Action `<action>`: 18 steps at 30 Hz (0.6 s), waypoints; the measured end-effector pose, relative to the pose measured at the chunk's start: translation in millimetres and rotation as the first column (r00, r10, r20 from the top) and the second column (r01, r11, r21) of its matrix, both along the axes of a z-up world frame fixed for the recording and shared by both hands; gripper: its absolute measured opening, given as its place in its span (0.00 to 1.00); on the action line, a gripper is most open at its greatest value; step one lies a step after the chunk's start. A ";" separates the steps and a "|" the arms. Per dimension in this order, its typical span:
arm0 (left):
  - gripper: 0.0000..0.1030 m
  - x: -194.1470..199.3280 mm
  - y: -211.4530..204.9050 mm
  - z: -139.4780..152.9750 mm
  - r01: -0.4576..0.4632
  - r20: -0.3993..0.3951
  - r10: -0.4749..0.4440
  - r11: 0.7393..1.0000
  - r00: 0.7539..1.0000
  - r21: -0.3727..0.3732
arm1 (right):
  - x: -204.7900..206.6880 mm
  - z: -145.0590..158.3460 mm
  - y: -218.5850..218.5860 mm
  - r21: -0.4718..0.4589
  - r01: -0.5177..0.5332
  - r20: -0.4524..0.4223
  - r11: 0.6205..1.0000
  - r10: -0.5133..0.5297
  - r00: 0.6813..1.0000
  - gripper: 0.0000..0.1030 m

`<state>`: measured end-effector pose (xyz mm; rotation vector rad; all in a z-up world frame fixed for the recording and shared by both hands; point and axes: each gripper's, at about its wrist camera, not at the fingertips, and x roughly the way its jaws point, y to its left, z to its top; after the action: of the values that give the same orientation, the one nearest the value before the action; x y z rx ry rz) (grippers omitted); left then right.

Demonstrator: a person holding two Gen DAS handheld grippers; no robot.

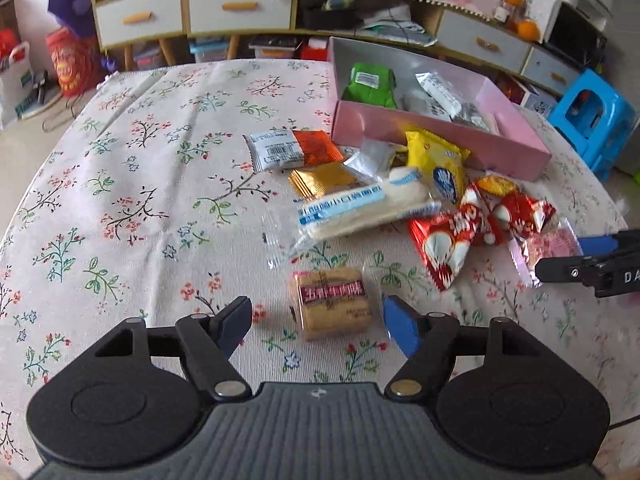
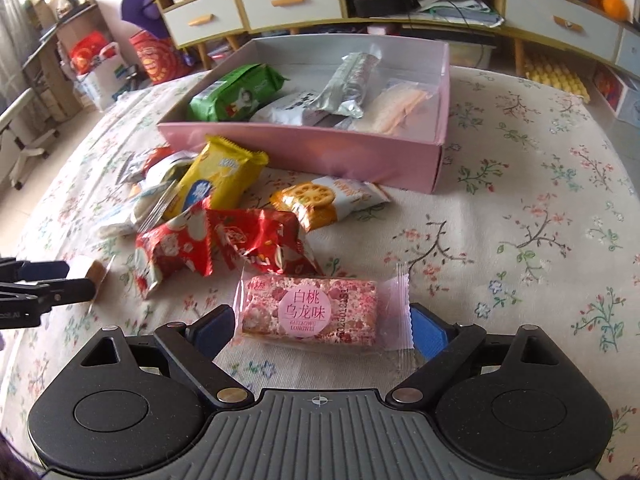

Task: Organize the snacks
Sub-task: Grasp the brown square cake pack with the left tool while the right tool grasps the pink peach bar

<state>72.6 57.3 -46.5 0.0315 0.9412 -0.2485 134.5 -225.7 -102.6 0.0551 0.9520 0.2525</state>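
A pink box (image 1: 436,136) (image 2: 304,156) on the floral tablecloth holds a green packet (image 1: 370,84) (image 2: 236,92) and several silver and white packets. In front of it lies a pile of loose snacks: yellow packet (image 1: 438,164) (image 2: 216,176), red packets (image 1: 452,240) (image 2: 224,240), a white-blue bun pack (image 1: 356,208). My left gripper (image 1: 320,324) is open around a tan biscuit pack (image 1: 332,304). My right gripper (image 2: 322,328) is open around a pink peach-oolong bar (image 2: 310,310), seen in the left wrist view (image 1: 548,248).
An orange cracker packet (image 2: 320,200) lies by the box. Orange and gold packets (image 1: 312,152) lie at the pile's left. Cabinets with drawers (image 1: 192,12) and a blue stool (image 1: 592,116) stand beyond the table. Bare cloth spreads left (image 1: 120,200) and right (image 2: 540,240).
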 end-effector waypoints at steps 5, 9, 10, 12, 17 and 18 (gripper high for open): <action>0.71 -10.7 -3.8 -6.9 0.014 0.076 -0.015 1.000 0.997 0.014 | -6.5 -4.3 13.0 -0.034 -0.016 0.042 0.999 0.018 0.999 0.94; 0.71 -12.8 -3.9 -9.5 0.002 0.119 -0.003 1.000 0.993 0.005 | -5.7 -6.9 20.5 -0.032 0.006 0.057 0.999 -0.004 0.998 0.96; 0.70 -12.5 -4.1 -9.7 -0.002 0.127 0.001 1.000 0.992 0.003 | -5.6 -7.9 21.5 -0.031 0.021 0.057 0.999 -0.019 0.998 0.96; 0.66 -12.3 -3.7 -9.3 -0.006 0.137 0.006 1.000 0.991 -0.004 | -5.5 -9.1 22.5 -0.029 0.038 0.065 0.999 -0.036 0.997 0.97; 0.59 -13.1 -4.1 -7.5 -0.010 0.133 0.011 1.000 0.991 -0.008 | -5.5 -9.5 22.4 -0.022 0.057 0.075 0.998 -0.055 0.996 0.96; 0.55 -13.4 -4.1 -7.0 -0.008 0.132 0.009 1.000 0.991 -0.008 | -6.3 -8.6 22.9 -0.022 0.053 0.081 0.998 -0.051 0.995 0.93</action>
<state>59.2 53.1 -53.6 0.0367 0.8085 -0.2392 128.3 -202.8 -111.2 0.0468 0.8722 0.1940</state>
